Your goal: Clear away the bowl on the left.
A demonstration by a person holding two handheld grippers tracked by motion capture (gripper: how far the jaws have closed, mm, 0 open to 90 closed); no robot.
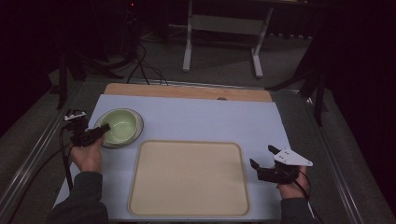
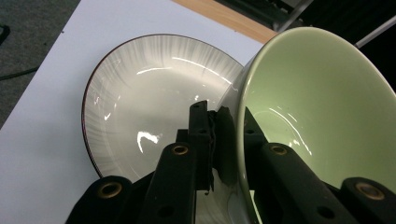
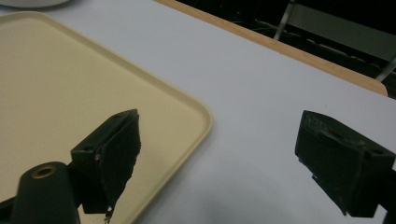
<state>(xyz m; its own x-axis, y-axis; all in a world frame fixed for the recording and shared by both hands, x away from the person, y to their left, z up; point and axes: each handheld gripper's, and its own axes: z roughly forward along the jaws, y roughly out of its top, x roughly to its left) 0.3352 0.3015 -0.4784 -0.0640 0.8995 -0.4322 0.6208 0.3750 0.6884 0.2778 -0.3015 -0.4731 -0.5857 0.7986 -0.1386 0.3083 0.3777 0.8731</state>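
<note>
Dim room, pale tabletop point(image 1: 196, 119): our left tongs point(image 2: 219, 140) are clenched on the near rim of the green bowl point(image 2: 322, 107), tipped up off the white plate point(image 2: 140, 107) that lies left of the beige tray point(image 1: 189, 177). We judge the lift is under way; next, carry it level toward the tray. Our right tongs point(image 3: 219, 154) hang released, right of the tray.

green bowl point(image 2: 322, 102): right side and bottom cut off by the frame edge in the left gripper view. It hides the right part of the plate point(image 2: 140, 107) beneath; the jaws cover the plate's near rim. Tray point(image 3: 70, 93) runs off the left and bottom edges in the right gripper view. High view: room behind the table too dark to read.
</note>
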